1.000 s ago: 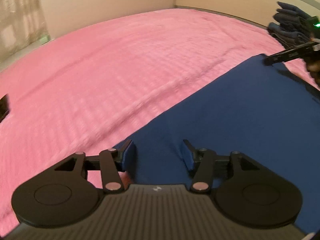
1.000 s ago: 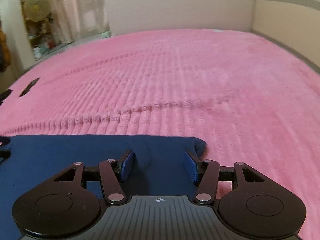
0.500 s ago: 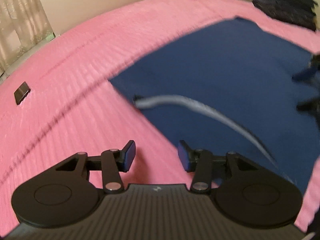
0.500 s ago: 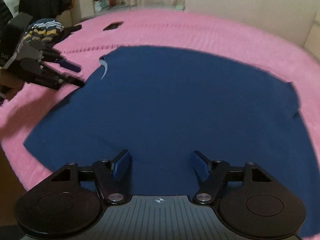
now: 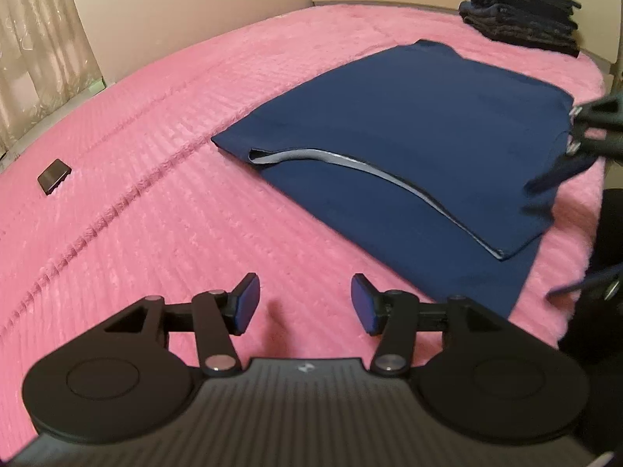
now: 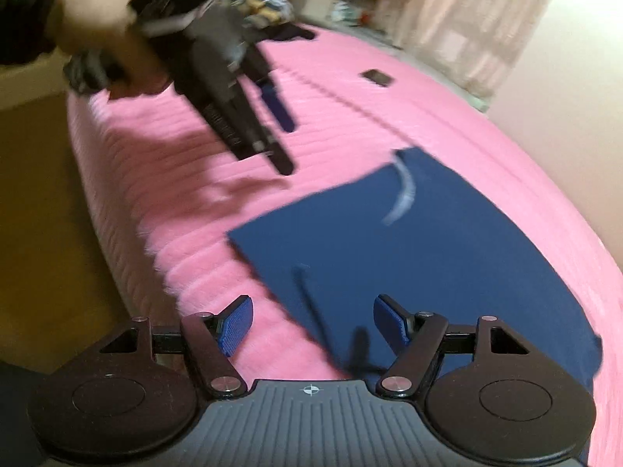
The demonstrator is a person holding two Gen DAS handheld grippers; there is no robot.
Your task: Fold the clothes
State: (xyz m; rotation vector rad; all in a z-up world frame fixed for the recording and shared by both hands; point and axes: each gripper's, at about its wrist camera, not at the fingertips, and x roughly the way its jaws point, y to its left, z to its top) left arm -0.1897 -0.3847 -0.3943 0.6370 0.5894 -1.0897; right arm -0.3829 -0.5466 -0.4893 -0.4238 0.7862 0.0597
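Hovering left gripper (image 5: 304, 300) jaws opening, empty, right gripper (image 6: 311, 325) jaws wide, empty, above navy garment (image 5: 409, 132)

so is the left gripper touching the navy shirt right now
Apart. The left wrist view shows the left gripper, jaws opening and empty, over bare pink blanket, the navy shirt well beyond its fingertips.

Pink bed (image 5: 163, 202): navy garment (image 5: 409, 124), dark folded stack (image 5: 521, 7), small black object (image 5: 54, 176).

Blue garment (image 6: 447, 257) on pink blanket (image 6: 175, 202)
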